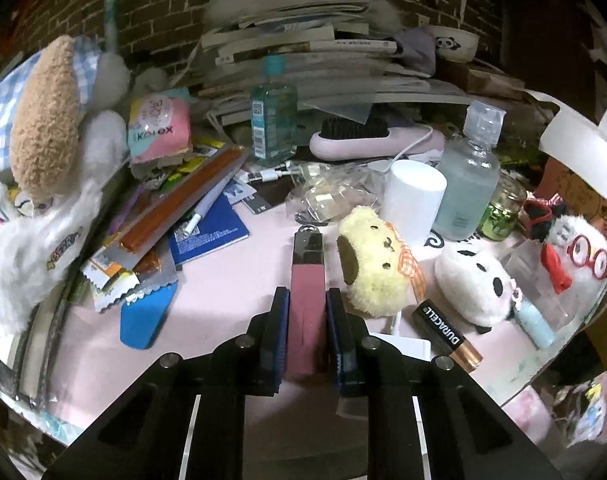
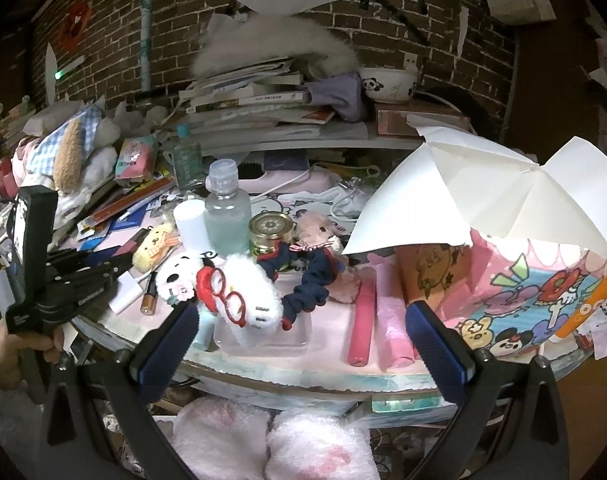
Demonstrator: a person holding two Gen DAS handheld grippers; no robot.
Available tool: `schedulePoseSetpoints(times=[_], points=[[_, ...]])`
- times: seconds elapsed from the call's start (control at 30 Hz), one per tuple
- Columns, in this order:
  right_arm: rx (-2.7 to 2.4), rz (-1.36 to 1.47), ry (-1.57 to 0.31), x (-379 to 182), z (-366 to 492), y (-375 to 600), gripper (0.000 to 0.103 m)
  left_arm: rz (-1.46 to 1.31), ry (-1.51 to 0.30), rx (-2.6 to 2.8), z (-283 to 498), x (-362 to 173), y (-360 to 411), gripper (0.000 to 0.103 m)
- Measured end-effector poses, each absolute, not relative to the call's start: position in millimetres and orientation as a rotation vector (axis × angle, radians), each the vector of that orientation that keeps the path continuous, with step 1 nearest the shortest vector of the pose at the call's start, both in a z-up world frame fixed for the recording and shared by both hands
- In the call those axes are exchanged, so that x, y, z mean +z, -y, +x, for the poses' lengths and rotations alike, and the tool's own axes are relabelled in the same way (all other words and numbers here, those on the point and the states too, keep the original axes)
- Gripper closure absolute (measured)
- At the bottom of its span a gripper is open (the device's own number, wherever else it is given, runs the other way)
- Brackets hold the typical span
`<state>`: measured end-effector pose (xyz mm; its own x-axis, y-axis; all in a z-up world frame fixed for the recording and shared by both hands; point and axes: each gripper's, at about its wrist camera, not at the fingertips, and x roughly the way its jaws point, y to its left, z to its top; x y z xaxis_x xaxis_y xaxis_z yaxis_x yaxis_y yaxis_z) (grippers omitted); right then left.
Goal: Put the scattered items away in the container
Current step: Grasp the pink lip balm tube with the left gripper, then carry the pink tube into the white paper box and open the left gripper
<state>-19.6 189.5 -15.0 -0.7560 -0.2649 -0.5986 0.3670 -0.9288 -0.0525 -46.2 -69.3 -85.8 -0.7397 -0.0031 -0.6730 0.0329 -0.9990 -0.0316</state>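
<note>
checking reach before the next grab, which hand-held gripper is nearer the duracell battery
Left. The left hand-held gripper, shut on a pink tube, sits just beside the battery. The right hand-held gripper hangs open off the table edge, farther away.

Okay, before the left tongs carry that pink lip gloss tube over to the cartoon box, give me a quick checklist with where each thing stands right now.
1. Left tongs shut on the pink lip gloss tube with black cap: ok.
2. Tube centred between the pads, cap end sticking out forward: ok.
3. Neighbours apart from the tube: the yellow plush dog sits close beside it on the right; cannot tell if they touch.
4. Right tongs open and empty: ok.
5. Pink cartoon-printed cardboard box open: white flaps are up, ok.
6. Room inside the box: interior hidden; cannot tell.
</note>
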Motion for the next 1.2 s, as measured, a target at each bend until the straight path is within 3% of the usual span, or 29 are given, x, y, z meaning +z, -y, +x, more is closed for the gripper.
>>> schedulePoseSetpoints(times=[0.33, 0.7, 0.9, 1.2], points=[[-2.551, 0.816, -0.193, -23.9, -18.5, -188.0, 0.0, 1.093, -0.005, -2.926, -42.4, -61.0, 56.8, 0.09], [-2.512, 0.811, -0.149, -30.4, -24.6, -188.6, 0.0, 0.952, 0.091, -3.137, -46.2, 16.0, 6.8, 0.09], [-2.512, 0.79, -0.079, -27.7, -23.4, -196.8, 0.0, 0.944, 0.265, -3.374, -63.9, 62.3, -63.7, 0.09], [-2.507, 0.757, -0.079, -22.4, -21.3, -205.5, 0.0, 1.237, 0.636, -3.564, -104.1, 99.3, -181.7, 0.09]])
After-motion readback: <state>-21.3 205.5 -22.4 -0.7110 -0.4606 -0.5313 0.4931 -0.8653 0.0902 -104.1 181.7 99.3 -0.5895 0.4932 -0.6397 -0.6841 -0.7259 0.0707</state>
